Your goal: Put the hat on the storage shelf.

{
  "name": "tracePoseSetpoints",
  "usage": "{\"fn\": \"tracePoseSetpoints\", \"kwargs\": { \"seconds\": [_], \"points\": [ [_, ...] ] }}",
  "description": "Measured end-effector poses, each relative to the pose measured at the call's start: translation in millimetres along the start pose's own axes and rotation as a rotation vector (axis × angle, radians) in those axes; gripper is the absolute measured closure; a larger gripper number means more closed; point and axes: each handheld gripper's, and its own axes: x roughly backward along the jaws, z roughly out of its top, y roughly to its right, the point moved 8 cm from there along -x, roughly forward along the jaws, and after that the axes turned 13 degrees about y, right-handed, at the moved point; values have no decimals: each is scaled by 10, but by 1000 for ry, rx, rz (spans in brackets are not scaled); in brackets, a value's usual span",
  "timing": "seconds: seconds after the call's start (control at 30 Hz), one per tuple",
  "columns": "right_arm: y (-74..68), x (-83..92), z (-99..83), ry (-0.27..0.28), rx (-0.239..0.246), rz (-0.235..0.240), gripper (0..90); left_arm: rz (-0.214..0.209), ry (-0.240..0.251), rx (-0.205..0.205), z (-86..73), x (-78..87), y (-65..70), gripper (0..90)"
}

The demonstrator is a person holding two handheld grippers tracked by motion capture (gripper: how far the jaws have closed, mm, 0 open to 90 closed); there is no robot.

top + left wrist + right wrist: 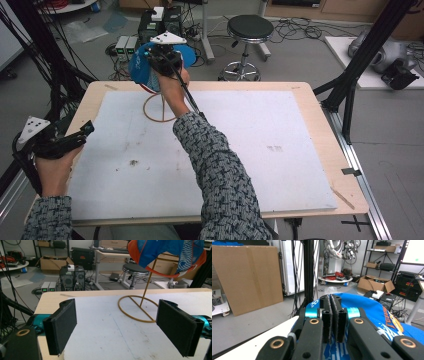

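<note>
— Reading any lettering? 
— Only partly: orange letters on the blue cap [372, 315], cut off at the edge (too little showing to spell out), plus a white mark by the jaws in the right gripper view. No legible brand.

— Sitting where, that cap? 
— Perching on top of a thin wooden stand [140, 307], a ring base lying on the white mat [240, 150] near the far left part of the table [320, 105], with a slanted stick rising from it. Showing an orange brim and blue mesh in the left gripper view.

— Doing what, the right gripper [162, 55]? 
— Reaching over the cap at the far edge, jaws pressed together with the cap's blue cloth right under and around them; seeming to pinch the fabric, though the pads are nearly meeting face to face.

— And the left gripper [120, 327]? 
— Hovering low by the near left edge of the table, jaws spread wide, nothing between them, pointing toward the stand.

— Any containers? 
— Open cardboard boxes [374, 283] on the floor beyond, contents too unclear to tell. Also standing past the table: a round black stool [250, 27].
</note>
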Motion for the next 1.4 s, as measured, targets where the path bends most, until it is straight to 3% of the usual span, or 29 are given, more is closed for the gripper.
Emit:
{"fn": "tracePoseSetpoints", "kwargs": {
  "seconds": [0.43, 0.73, 1.2, 1.4],
  "points": [
    [-60, -3, -11, -9, 14, 16, 813, 0, 6, 5, 13, 10, -9, 174],
    [-7, 49, 18, 0, -3, 10, 728, 0, 6, 5, 10, 7, -10, 173],
    [296, 278, 228, 34, 6, -40, 591, 0, 5, 4, 8, 7, -9, 174],
    [510, 450, 338, 55, -3, -82, 469, 3, 6, 6, 6, 7, -16, 173]
  ]
}}
